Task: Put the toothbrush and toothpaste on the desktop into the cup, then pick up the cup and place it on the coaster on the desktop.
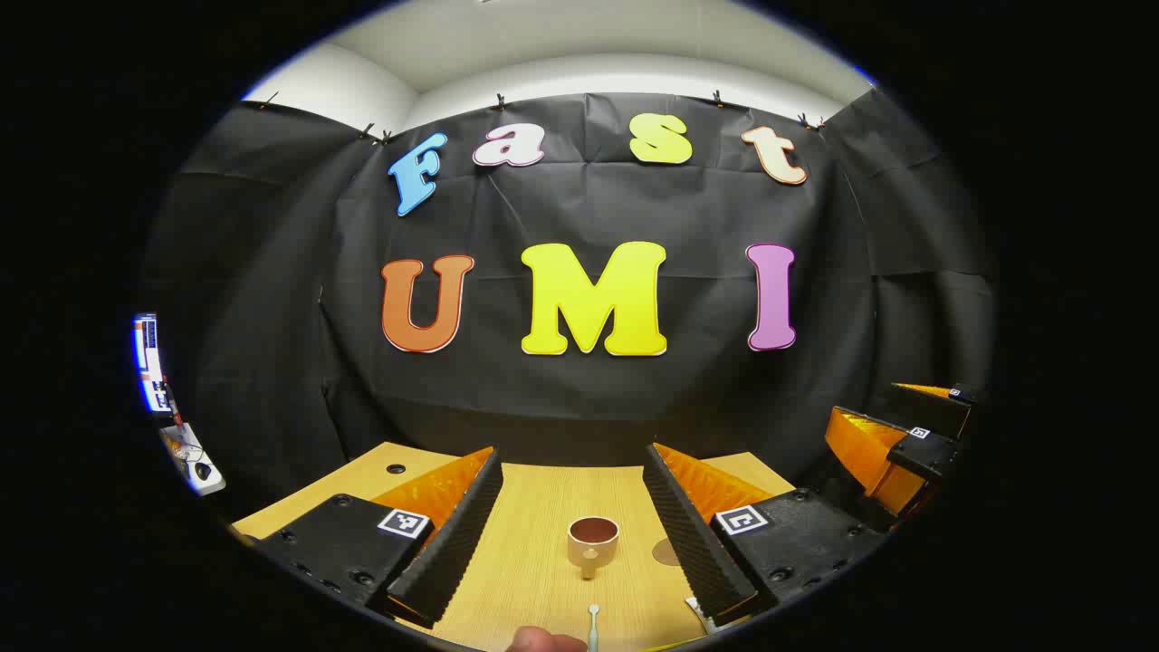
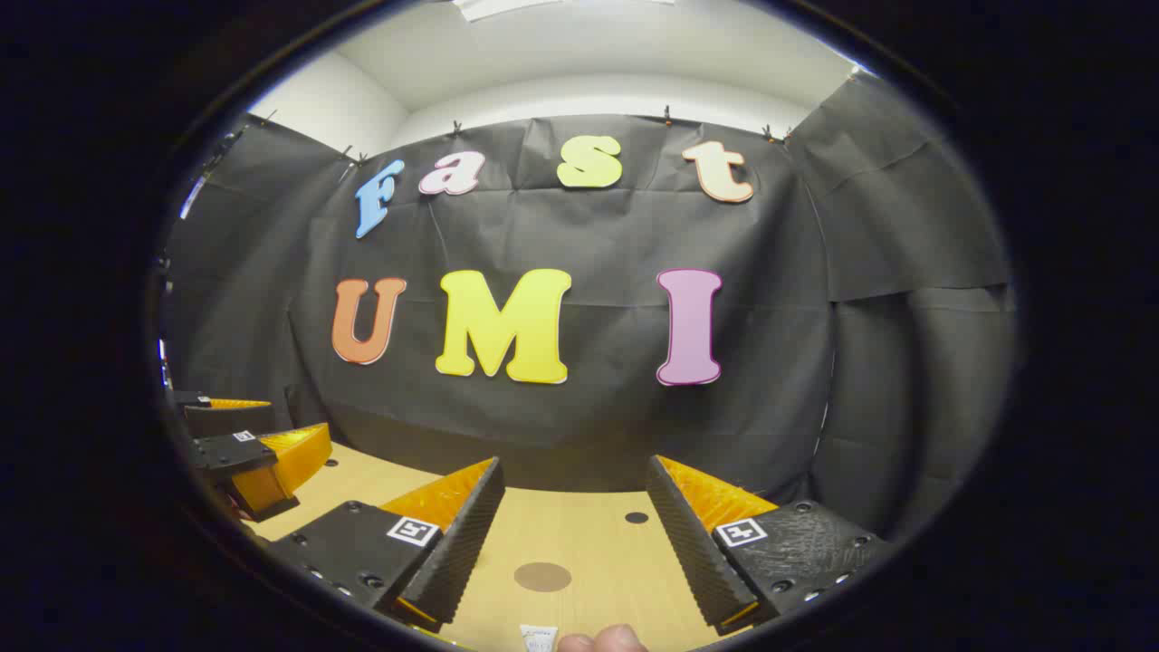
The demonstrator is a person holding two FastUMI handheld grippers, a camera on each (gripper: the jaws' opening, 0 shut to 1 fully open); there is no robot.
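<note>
**Both grippers held wide apart above the wooden desktop**

In the left gripper view, the left gripper (image 1: 572,521) is spread wide with nothing held; a small round beige cup with a dark interior (image 1: 593,542) stands between its ribbed fingers on the pale wood-grain desktop (image 1: 534,561), with a slim white toothbrush (image 1: 593,625) nearer the camera. In the right gripper view, the right gripper (image 2: 573,530) is likewise spread wide and empty, above a flat round brown coaster (image 2: 542,576); the white toothpaste tube end (image 2: 539,637) is seen at the bottom edge.

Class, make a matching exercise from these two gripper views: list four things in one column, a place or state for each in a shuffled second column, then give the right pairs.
1. cup
2. coaster
3. toothbrush
4. left gripper

A. flat round disc on the desktop
B. open, holding nothing
C. lying nearest the camera, in front of the cup
D. upright between the left gripper's fingers

Pairs: 1-D, 2-A, 3-C, 4-B
</note>
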